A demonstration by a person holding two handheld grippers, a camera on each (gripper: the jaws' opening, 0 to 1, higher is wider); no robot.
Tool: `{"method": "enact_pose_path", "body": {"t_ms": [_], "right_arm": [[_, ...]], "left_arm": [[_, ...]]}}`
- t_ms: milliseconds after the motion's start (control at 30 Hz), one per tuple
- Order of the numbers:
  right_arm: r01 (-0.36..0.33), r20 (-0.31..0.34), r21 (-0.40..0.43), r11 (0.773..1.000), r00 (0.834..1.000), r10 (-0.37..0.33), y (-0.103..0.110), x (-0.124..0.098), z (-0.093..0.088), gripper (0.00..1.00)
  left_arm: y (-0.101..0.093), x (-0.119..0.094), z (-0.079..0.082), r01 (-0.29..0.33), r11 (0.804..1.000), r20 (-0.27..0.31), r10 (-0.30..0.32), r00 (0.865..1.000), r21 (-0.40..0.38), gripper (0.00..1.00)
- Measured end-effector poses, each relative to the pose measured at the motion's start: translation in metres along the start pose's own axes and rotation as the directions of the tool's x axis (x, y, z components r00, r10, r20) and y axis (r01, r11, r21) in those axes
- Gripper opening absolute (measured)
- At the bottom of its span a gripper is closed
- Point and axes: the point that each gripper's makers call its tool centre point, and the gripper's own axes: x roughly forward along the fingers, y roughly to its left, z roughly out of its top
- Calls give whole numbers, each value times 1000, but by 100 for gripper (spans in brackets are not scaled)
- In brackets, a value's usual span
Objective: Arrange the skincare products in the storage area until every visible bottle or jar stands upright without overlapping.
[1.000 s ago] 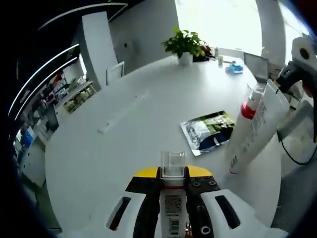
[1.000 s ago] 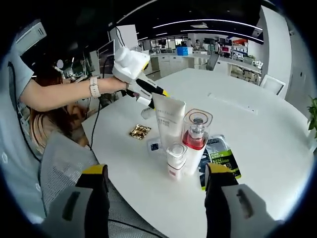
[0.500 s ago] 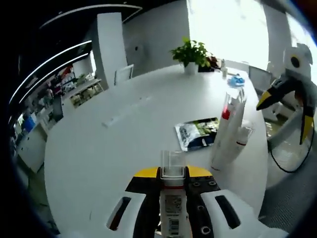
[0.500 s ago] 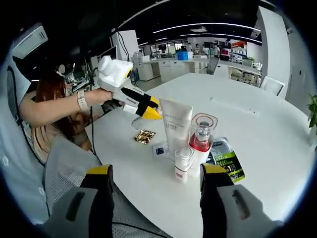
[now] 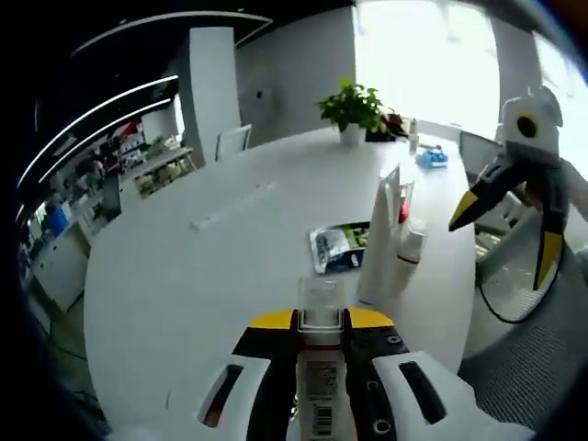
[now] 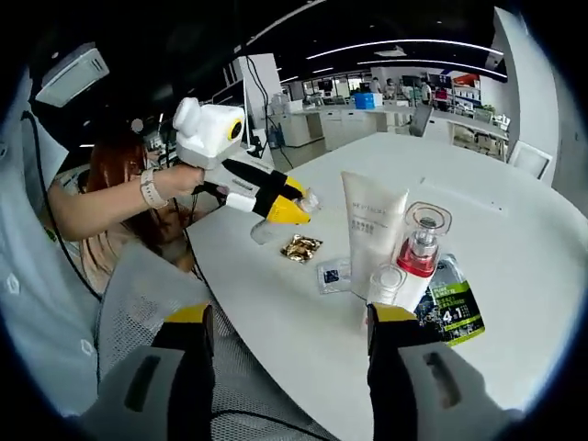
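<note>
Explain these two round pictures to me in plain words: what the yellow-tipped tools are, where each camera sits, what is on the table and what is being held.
A person holds a hand tool with two jaws in each hand, and a fisheye camera rides on each tool. The left gripper view looks along the left gripper, which is shut on a small bottle with a clear cap. The right gripper also shows there, open and holding nothing. The right gripper view looks along that tool's own open jaws. On the white table stand a white tube, a red pump bottle and a small bottle with a clear cap. A green packet, a small sachet and a gold wrapper lie flat.
</note>
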Motion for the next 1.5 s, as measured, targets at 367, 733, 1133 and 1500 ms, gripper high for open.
{"method": "enact_pose_path", "body": {"t_ms": [367,733,1133,1500], "right_arm": [[-89,138,149,985,988,69,12,2,12,56],[-94,309,281,955,951,3,1,7,37,41],[-223,414,454,862,910,17,3,21,45,36],[-268,458,497,825,889,13,3,20,51,28]], "left_arm": [[-36,-13,5,3,1000,49,-4,999,20,14],[-63,-17,6,24,1000,84,-24,996,1,14],[-88,-21,27,36,999,159,-41,986,31,14],[-103,-20,38,11,995,184,-29,983,103,14]]}}
